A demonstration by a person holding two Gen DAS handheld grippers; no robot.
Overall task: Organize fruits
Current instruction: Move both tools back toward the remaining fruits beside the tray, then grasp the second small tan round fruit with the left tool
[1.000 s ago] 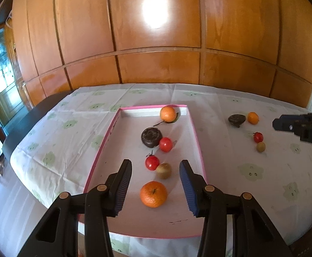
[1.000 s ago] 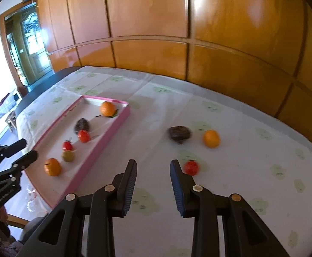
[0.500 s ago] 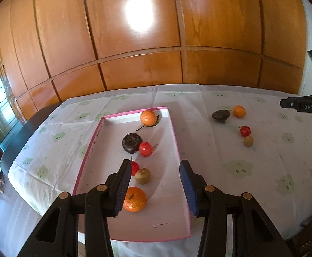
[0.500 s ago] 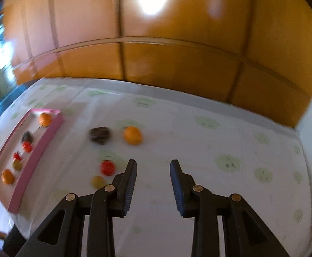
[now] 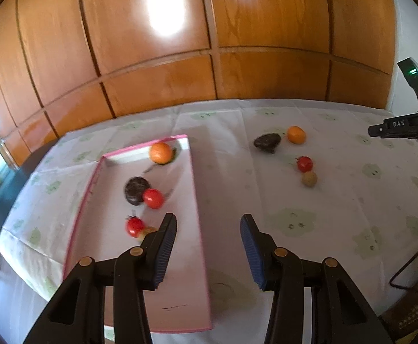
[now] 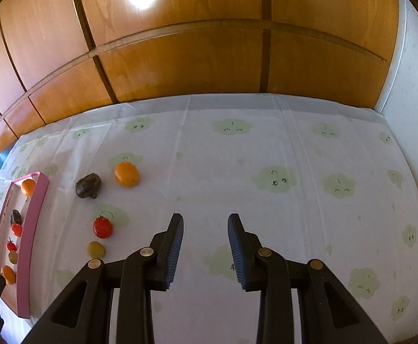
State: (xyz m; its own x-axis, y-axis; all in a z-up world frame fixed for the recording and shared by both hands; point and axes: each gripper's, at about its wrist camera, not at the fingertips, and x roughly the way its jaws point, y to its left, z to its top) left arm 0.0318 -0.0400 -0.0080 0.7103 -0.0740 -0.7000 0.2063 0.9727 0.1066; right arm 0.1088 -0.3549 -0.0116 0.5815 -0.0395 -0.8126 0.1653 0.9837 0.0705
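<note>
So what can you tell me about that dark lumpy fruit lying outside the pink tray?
The dark brown, lumpy, wrinkled fruit lies on the white tablecloth with green cloud faces, outside the pink-rimmed tray. It looks dull and rough-skinned, roundish but uneven. A round orange fruit sits close beside it, apparently with a small gap between them. No gripper touches it.

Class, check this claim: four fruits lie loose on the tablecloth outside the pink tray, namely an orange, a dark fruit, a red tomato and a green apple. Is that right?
Not quite. The fourth loose fruit is a small yellowish-brown one, not a green apple. The right wrist view shows it beside the red tomato, with the orange and the dark fruit farther back, all outside the pink tray.
</note>
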